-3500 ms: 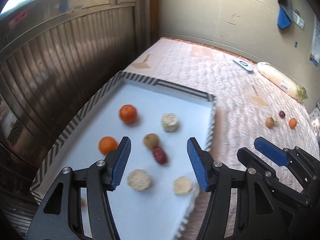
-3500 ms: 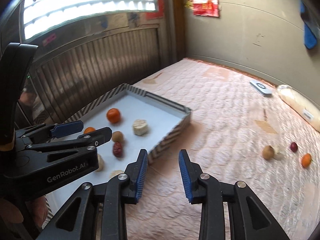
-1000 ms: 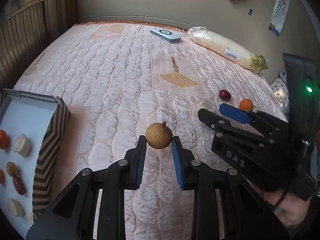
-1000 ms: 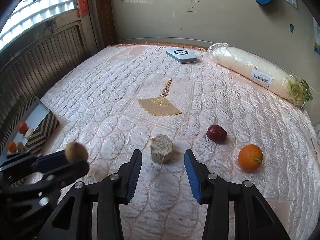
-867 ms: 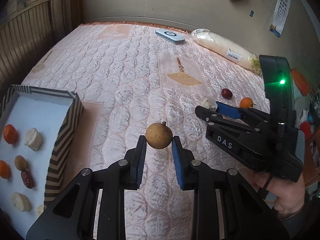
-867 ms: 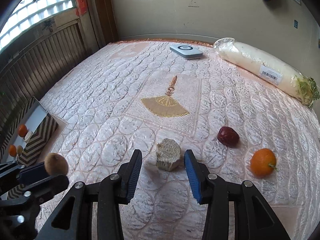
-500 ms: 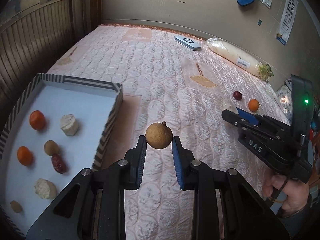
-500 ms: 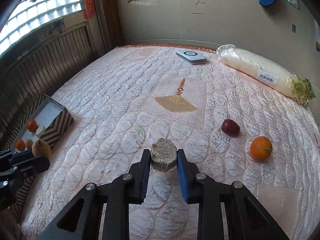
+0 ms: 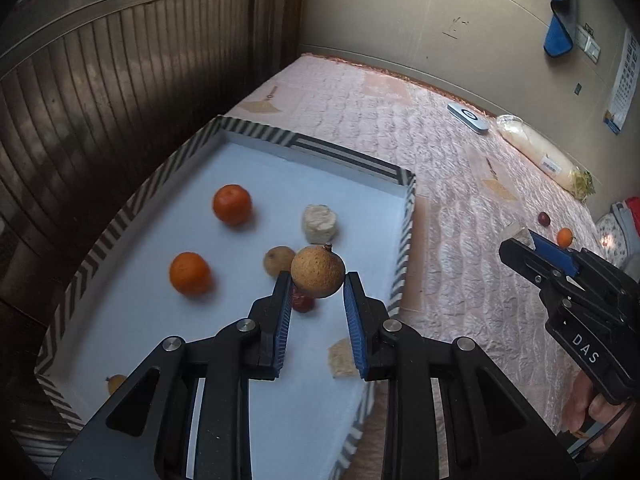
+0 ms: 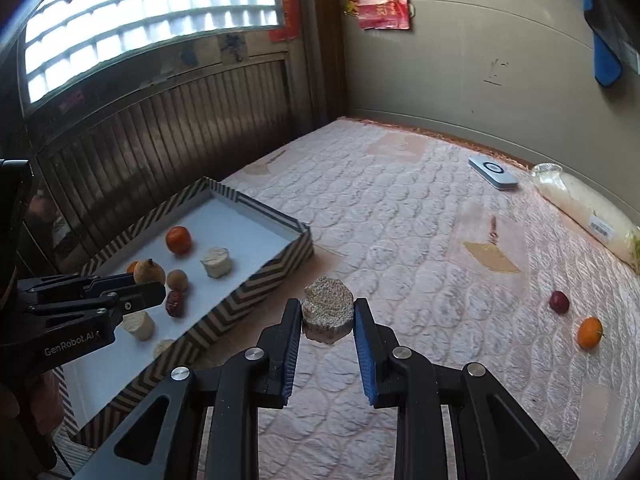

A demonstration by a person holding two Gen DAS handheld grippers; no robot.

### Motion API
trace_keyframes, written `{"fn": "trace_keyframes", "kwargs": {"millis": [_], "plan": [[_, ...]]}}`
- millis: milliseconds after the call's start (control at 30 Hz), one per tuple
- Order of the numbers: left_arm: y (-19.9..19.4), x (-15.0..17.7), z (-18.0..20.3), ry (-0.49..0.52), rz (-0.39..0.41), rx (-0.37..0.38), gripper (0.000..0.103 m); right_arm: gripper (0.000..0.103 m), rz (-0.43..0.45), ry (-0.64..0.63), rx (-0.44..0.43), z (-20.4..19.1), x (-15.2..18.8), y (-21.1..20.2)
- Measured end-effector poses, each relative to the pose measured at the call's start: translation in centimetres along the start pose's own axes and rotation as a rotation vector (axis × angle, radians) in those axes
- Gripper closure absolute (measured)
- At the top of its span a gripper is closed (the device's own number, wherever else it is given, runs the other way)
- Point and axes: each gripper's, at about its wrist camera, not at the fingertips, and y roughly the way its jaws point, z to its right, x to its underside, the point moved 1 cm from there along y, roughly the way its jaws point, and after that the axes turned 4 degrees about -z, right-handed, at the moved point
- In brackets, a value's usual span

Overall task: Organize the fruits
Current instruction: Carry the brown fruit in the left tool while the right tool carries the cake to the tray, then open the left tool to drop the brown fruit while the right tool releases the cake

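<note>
My left gripper [image 9: 317, 280] is shut on a round brown longan [image 9: 318, 271] and holds it above the white tray with the striped rim [image 9: 344, 155]. The tray holds two oranges [image 9: 232, 205], a pale chunk [image 9: 319, 223], another longan [image 9: 278, 259], a red date partly hidden behind the fingers, and more pieces. My right gripper [image 10: 327, 314] is shut on a pale rough chunk [image 10: 327, 314], held above the mattress just right of the tray [image 10: 256, 296]. A red date [image 10: 559, 302] and an orange [image 10: 589, 333] lie on the mattress at the right.
The pink quilted mattress [image 10: 420, 240] runs to the wall. A white bagged roll [image 10: 588, 212] and a flat white device [image 10: 493, 173] lie at its far edge. A dark slatted wooden panel [image 9: 100, 100] stands close behind the tray on the left.
Both grippers have swung left toward the tray. The left one, with the longan, now hangs over the tray. The right one, with the pale chunk, has come beside the tray.
</note>
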Motion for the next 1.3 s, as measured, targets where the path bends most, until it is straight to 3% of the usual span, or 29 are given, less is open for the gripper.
{"fn": "trace_keyframes", "kwargs": {"millis": [567, 1300], "plan": [[-0.8, 1.7, -7.4, -0.093, 0.011, -0.113, 0.078, 0.078, -0.043, -0.127, -0.073, -8.6, -1.3, 3.1], [1.3, 1.4, -8.9, -0.105, -0.035, -0.152, 0.078, 0.078, -0.146, -0.181, -0.065, -11.1, -1.9, 8.5]]}}
